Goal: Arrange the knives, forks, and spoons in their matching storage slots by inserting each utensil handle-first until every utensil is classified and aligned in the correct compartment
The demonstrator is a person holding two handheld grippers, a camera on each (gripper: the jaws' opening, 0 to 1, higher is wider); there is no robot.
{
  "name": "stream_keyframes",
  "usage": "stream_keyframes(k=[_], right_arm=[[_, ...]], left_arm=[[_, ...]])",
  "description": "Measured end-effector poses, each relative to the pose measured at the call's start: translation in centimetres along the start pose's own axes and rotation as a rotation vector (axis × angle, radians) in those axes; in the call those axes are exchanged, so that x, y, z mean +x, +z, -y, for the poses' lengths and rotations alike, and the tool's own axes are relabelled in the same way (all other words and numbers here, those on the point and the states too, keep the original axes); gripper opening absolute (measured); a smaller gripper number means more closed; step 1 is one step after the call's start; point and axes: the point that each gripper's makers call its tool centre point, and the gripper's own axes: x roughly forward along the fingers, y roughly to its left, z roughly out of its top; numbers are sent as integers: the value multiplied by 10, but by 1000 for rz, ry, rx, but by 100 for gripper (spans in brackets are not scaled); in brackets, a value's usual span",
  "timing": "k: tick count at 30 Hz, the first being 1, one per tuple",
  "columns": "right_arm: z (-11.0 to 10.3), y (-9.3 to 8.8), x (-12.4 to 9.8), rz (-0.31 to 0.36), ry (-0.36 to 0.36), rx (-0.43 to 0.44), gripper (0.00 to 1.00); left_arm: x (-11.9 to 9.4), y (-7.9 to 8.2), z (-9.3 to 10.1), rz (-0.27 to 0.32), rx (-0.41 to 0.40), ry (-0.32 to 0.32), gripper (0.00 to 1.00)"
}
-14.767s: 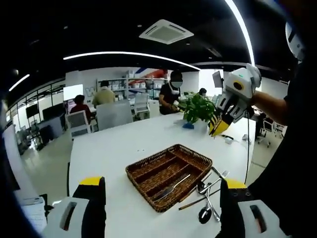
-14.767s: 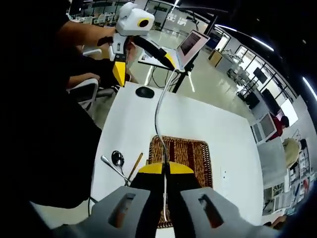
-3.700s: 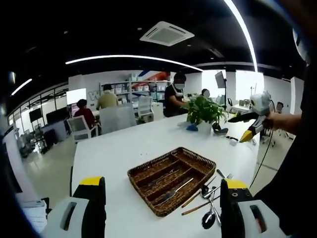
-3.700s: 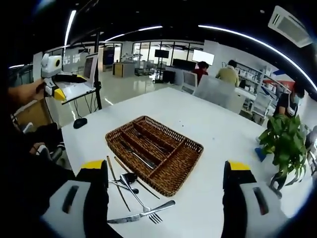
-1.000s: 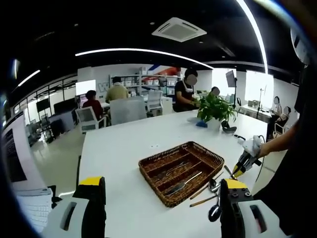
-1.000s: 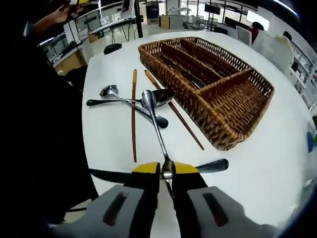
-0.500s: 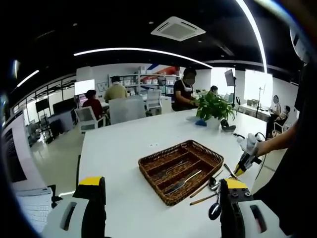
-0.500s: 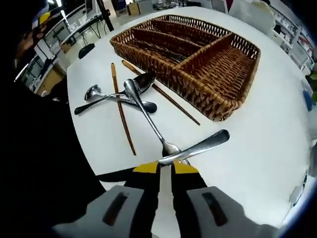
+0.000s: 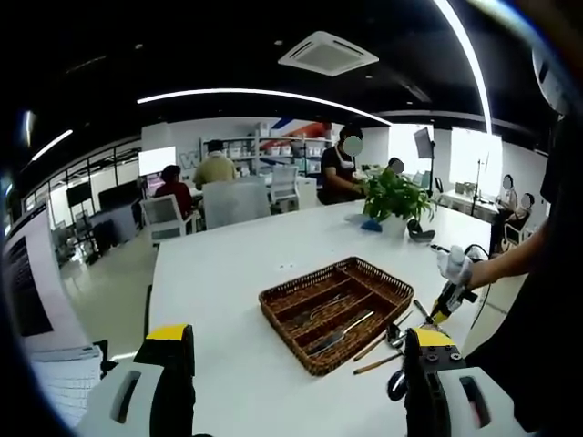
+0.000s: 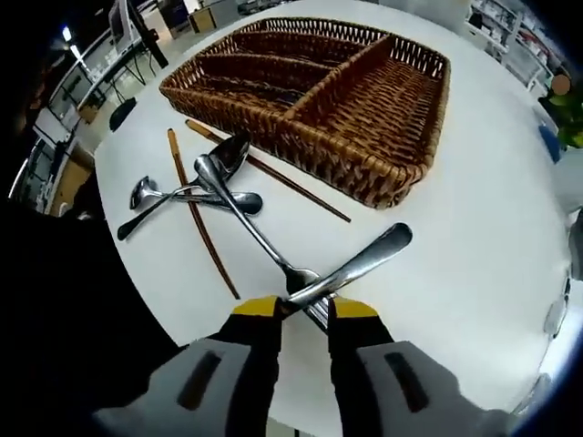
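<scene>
Your right gripper (image 10: 305,314), low in the frame, clenches a knife (image 10: 351,267) crossing a fork (image 10: 250,232), which may snag as you lift toward the tray (image 10: 401,118) up top; your left gripper (image 9: 296,387) stays released.

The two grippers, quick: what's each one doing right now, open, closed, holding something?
Left gripper: open, holding nothing.
Right gripper: nearly closed over a knife and a fork; whether it grips either cannot be told.

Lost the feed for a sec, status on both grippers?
Left gripper open, idle above the table. Right gripper pinching the knife where it crosses a fork. Basket ahead; spoons and chopsticks loose beside it.
</scene>
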Motion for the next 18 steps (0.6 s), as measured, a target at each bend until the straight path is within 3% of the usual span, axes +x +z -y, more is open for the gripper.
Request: stream_keyframes(k=[5,13,14,15,18], right_arm=[[-3,3,2,11,-27,-30,14],[4,2,-3,74,-60,64,8],[6,2,-5,81,-73,67,0],[8,4,-7,90,-71,-7,0],[-1,-3,-2,56,-37,81,0]], left_arm=[[1,0,1,-1,0,-4,100],[1,1,0,5,-2,-2,100],[1,0,0,3,-3,-2,100],[1,-1,-1,3,-5,-3,100],[3,-1,1,4,-6,-6,100]])
